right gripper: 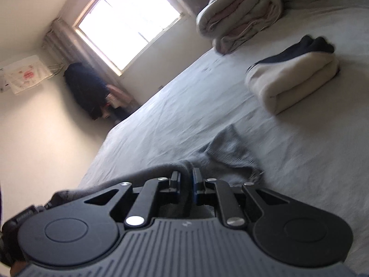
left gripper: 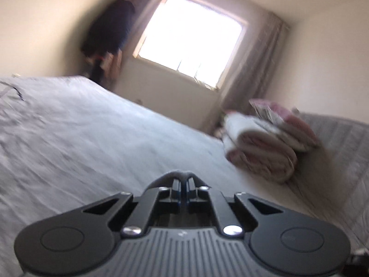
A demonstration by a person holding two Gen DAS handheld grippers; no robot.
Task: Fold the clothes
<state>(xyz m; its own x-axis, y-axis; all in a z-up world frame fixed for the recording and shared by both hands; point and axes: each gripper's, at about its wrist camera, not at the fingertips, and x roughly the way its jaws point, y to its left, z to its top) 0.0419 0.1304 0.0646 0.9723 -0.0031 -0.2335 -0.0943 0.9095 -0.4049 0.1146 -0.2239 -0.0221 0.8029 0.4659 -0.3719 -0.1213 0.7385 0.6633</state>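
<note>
A grey knit garment lies crumpled on the pale grey bed sheet. My right gripper is shut on a fold of it, and the cloth bunches up between and behind the fingers. In the left wrist view my left gripper is shut, with a thin ridge of grey cloth pinched at its tips, held above the sheet. The picture there is blurred. The rest of the garment is hidden under both grippers.
A folded cream cloth with a dark folded item on it lies to the right. A rolled pink and white quilt sits at the bed's far end. Dark clothes hang in the corner beside the window.
</note>
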